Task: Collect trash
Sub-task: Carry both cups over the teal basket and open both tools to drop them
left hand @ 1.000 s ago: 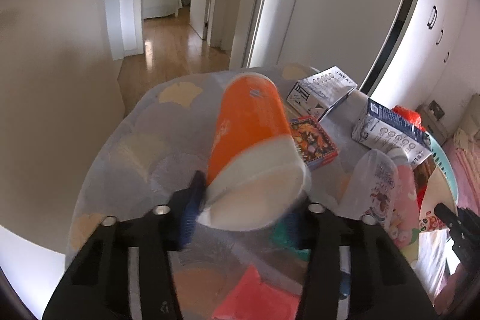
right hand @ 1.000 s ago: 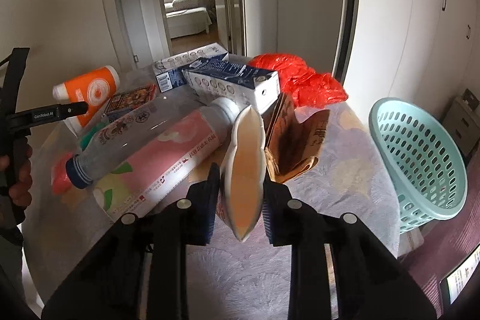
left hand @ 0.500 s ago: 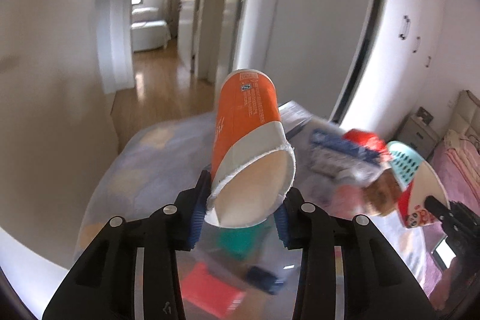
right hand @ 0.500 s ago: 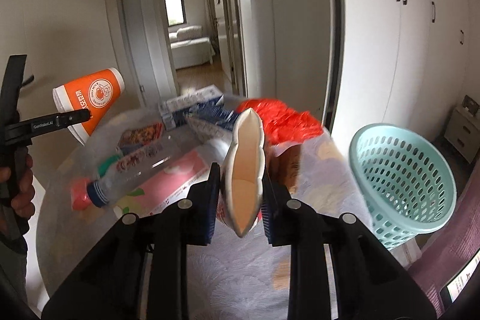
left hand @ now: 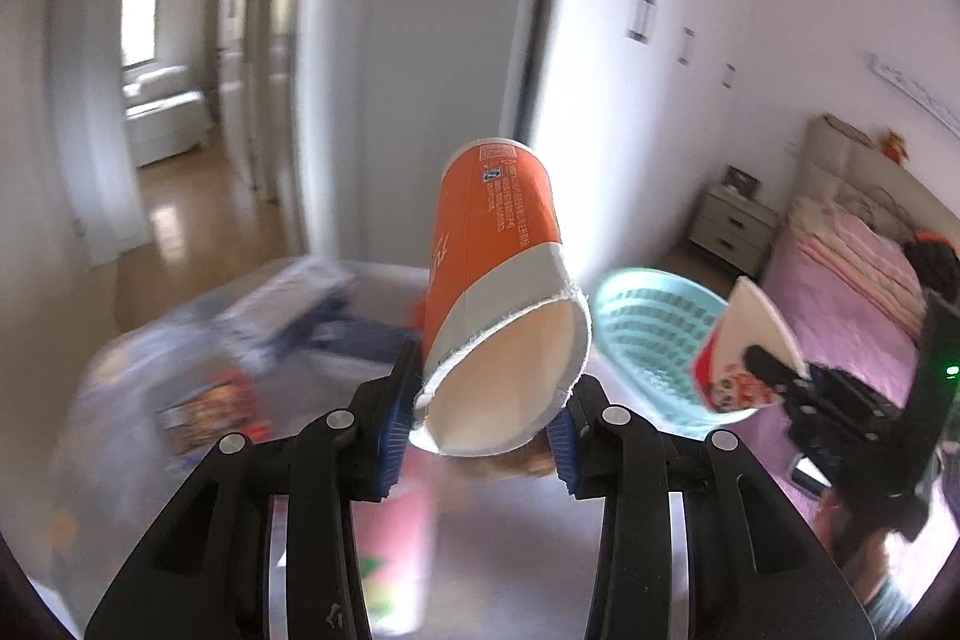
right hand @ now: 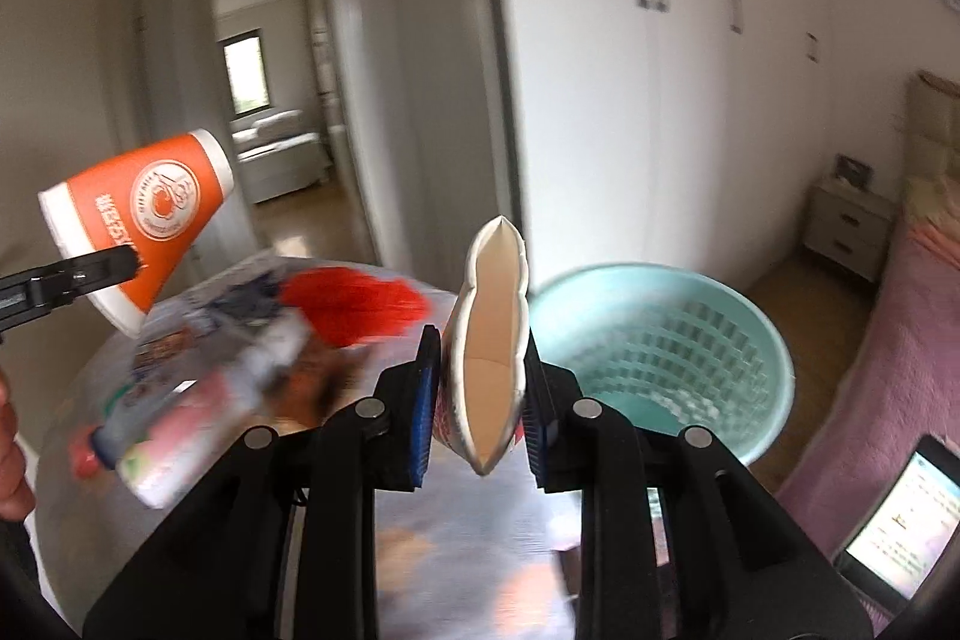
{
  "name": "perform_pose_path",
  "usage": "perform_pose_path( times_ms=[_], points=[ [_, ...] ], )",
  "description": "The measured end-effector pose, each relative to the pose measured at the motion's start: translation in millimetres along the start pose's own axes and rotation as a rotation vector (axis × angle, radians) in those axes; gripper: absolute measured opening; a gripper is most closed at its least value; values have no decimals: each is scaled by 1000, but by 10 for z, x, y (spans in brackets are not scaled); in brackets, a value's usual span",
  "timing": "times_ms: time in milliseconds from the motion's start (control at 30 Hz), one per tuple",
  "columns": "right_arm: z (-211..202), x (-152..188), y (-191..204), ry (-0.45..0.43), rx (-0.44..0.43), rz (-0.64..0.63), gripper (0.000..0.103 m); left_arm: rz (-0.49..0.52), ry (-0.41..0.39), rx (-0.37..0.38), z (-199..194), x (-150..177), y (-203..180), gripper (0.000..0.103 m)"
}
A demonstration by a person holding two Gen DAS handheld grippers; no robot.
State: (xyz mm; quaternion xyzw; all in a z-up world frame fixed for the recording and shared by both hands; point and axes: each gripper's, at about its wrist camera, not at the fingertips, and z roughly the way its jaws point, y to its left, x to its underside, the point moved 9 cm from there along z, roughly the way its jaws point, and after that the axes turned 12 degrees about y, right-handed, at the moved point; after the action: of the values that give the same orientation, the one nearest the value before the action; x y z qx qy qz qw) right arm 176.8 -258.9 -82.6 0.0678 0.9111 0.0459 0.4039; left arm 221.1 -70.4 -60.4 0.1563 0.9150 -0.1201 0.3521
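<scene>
My left gripper (left hand: pixel 486 436) pinches the orange-and-white paper cup (left hand: pixel 498 292) by its open rim, low centre of the left wrist frame, base pointing up and away. The rim stays nearly round, so I judge the squeeze gentle. My right gripper (right hand: pixel 480 415) has its blue pads (right hand: pixel 423 400) pressed onto the red-printed white paper cup (right hand: pixel 489 340), flattening its mouth to a narrow slit at the centre of the right wrist frame.

Both cups look empty, light and soft-walled; I reckon they crush easily and could slip from smooth pads, so gripping at the stiffer rolled rim seems soundest.

The pale turquoise perforated plastic basket (right hand: pixel 666 340) sits just right of centre, beyond the right gripper, nothing visible between it and the flattened cup. Left of centre, the round cloth-covered table (right hand: pixel 420 538) carries blurred litter: a crumpled red plastic bag (right hand: pixel 354 301), a clear plastic bottle (right hand: pixel 258 364) and a pink carton (right hand: pixel 180 442). A pink-covered bed (left hand: pixel 852 280) fills the right edge.
</scene>
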Motion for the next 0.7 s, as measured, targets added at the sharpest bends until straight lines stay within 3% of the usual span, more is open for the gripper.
perform_pose_path(
  times_ms=[100, 167, 267, 433, 700],
  points=[
    [154, 55, -370, 5, 114, 23, 22, 16, 44, 8, 314, -85, -324, 37],
    [243, 71, -580, 12, 151, 38, 22, 25, 62, 64, 448, -126, -526, 37],
    [342, 28, -926, 26, 189, 86, 22, 61, 104, 86, 792, -221, -893, 37],
    [562, 14, -1283, 83, 197, 141, 22, 60, 207, 141, 1428, -239, -1282, 37],
    [942, 207, -1513, 191, 127, 260, 24, 61, 298, 127, 2165, -117, -1589, 39]
  ],
)
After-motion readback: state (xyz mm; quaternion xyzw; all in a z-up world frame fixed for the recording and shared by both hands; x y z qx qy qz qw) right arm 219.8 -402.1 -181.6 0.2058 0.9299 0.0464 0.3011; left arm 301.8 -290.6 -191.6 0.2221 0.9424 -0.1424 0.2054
